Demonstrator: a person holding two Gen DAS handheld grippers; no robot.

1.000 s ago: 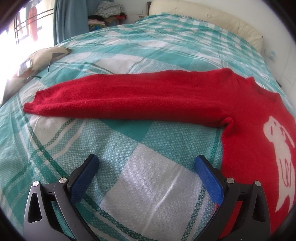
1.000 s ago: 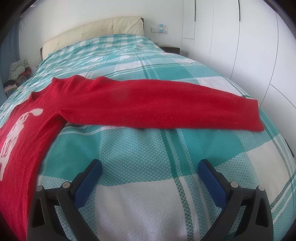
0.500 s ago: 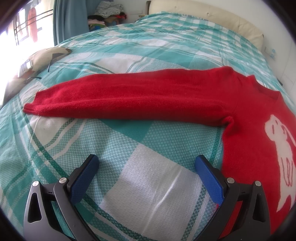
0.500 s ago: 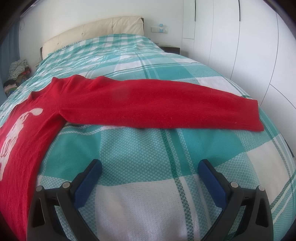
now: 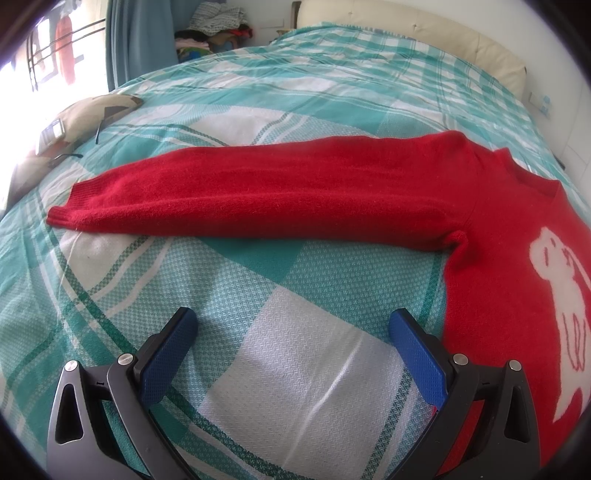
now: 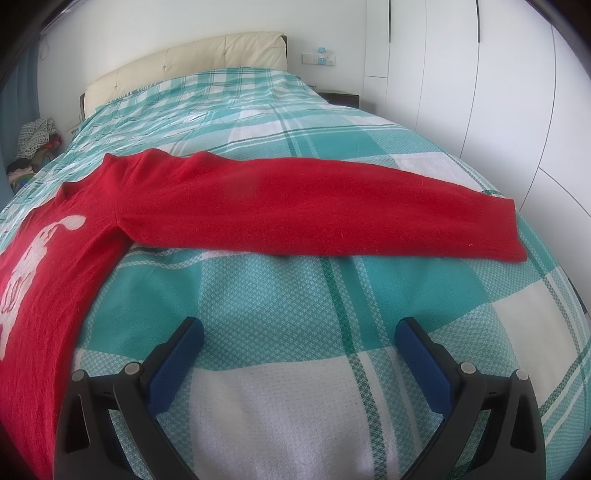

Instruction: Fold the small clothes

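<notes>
A red knitted sweater (image 5: pixel 491 229) with a white animal figure lies flat, face up, on the bed. Its left sleeve (image 5: pixel 258 192) stretches out to the left in the left wrist view, cuff at the far left. Its right sleeve (image 6: pixel 314 210) stretches out to the right in the right wrist view. My left gripper (image 5: pixel 293 325) is open and empty, above the bedspread just in front of the left sleeve, beside the sweater's body. My right gripper (image 6: pixel 299 332) is open and empty, above the bedspread in front of the right sleeve.
The bed has a teal and white checked bedspread (image 5: pixel 295 387) and a cream headboard (image 6: pixel 192 62). A beige cushion with a small device (image 5: pixel 74 125) lies at the bed's left edge. White wardrobe doors (image 6: pixel 498 92) stand on the right. A clothes pile (image 5: pixel 218 22) sits behind.
Both grippers have hardly moved; the left view has shifted very slightly. The sweater lies as before.
</notes>
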